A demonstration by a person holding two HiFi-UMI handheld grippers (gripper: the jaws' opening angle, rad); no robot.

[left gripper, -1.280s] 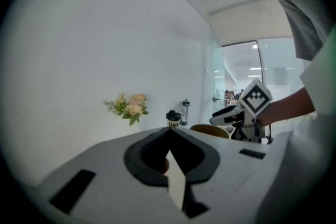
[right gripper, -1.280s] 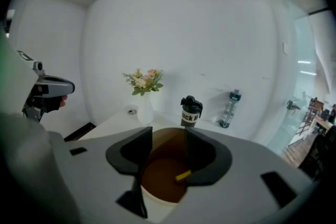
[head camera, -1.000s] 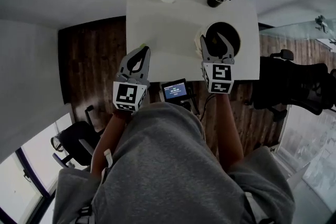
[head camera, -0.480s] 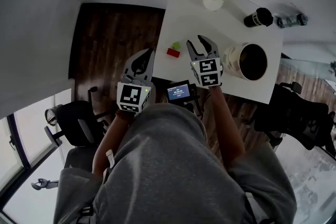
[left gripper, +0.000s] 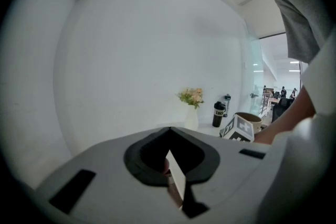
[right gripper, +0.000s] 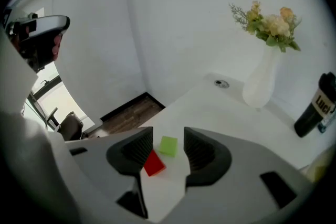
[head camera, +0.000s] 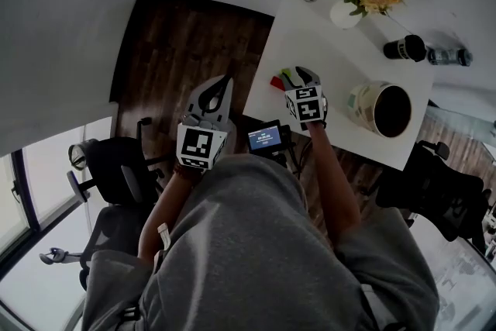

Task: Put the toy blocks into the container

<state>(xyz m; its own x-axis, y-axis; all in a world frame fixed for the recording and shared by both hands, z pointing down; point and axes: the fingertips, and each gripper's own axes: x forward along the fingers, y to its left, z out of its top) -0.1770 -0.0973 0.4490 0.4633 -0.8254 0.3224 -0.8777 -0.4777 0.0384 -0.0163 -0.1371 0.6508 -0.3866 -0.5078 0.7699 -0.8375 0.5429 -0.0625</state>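
Toy blocks (head camera: 277, 81): two of them, a red block (right gripper: 154, 163) and a green block (right gripper: 168, 146), lying just beside each other on the white table (head camera: 329, 50), close to its near left corner.
Right gripper (head camera: 299, 75): tilted down over the pair, and its jaws have just been opening. They stand wide apart now. In the right gripper view both blocks show in the gap, the red one nearer the left jaw, and neither pad touches a block.
Left gripper (head camera: 225, 83): off the table's edge, out over the dark wood floor (head camera: 194, 43), with its tips pressed together.
Container (head camera: 360, 103): a pale round tub with a dark inside, upright on the table to the right of the right gripper and apart from the blocks.
Far side of the table: a white vase (right gripper: 260, 86) with yellow flowers (right gripper: 270, 21), a black cup (head camera: 404, 48) and a bottle (head camera: 451, 56) lying on its side.
Near edge: a small lit screen (head camera: 265, 138) sits between the two grippers, in front of the person's grey top.
Around: black office chairs (head camera: 116, 182) on the floor at left and right.
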